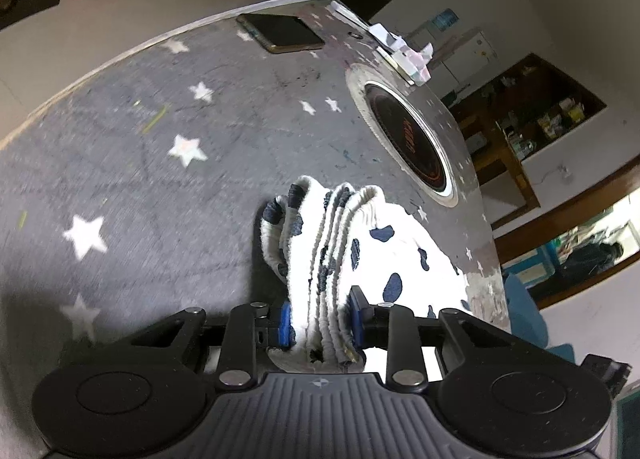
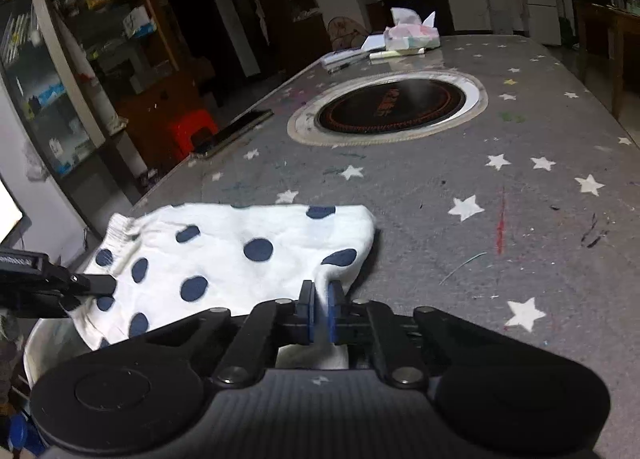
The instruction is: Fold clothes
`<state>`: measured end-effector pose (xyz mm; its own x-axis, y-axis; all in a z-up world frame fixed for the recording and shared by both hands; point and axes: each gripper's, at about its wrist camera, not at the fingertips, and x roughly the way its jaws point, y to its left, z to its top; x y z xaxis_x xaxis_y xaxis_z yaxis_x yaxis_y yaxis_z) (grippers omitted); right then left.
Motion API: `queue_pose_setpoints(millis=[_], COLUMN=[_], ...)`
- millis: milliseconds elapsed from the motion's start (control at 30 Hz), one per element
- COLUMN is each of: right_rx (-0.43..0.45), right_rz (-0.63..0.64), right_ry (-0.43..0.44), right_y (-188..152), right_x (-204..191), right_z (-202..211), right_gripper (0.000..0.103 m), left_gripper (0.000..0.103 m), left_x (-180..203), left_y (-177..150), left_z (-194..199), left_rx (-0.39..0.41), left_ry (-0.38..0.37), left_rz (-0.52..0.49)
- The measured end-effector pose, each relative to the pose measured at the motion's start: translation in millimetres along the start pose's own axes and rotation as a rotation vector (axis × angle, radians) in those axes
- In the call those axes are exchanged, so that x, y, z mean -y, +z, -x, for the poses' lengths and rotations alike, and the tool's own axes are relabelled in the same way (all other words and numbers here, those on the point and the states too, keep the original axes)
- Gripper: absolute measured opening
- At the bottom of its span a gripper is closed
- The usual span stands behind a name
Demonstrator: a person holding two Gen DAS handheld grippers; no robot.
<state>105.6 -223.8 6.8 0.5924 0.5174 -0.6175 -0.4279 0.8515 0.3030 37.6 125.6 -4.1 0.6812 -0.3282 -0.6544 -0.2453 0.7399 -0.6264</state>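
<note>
Both our grippers hold the spotted garment (image 2: 224, 255) at the tabletop's (image 2: 460, 179) near edge.
Our left gripper (image 1: 322, 319) pinches its bunched waistband; our right gripper (image 2: 320, 313), nearly closed, nips a corner.

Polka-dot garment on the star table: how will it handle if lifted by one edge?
Probably floppy: the garment bunches into soft ridges between the left tongs. Likely light, since the right tongs hold a thin pinched edge. It may stretch at the gathered waistband, so expect sagging rather than a flat sheet.
</note>
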Motion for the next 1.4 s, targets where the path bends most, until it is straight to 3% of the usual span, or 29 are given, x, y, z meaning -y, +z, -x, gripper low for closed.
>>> queue_pose_setpoints(millis=[233, 567, 833, 1067, 1200, 1400], right_rx=[0.086, 0.179, 0.192, 0.15, 0.115, 0.138], right_rz=[0.002, -0.024, -0.053, -0.103, -0.135, -0.135], right_ry=[-0.054, -0.221, -0.336, -0.391, -0.406, -0.404], right_y=[15, 36, 44, 41, 35, 40], right_x=[11, 63, 108, 143, 159, 163], right_z=[29, 71, 84, 71, 62, 66], right_gripper=[0.004, 0.004, 0.004, 0.004, 0.007, 0.009], left_gripper=[0.028, 0.028, 0.028, 0.03, 0.041, 0.042], left_x=[38, 117, 169, 180, 182, 194], left_y=[14, 16, 5, -10, -13, 0], left_z=[-20, -76, -121, -151, -147, -125], left_rx=[-0.025, -0.1, -0.145, -0.203, -0.197, -0.104], left_ry=[-0.012, -0.087, -0.121, -0.099, -0.087, -0.09], left_rz=[-0.094, -0.226, -0.278, -0.296, -0.343, -0.427])
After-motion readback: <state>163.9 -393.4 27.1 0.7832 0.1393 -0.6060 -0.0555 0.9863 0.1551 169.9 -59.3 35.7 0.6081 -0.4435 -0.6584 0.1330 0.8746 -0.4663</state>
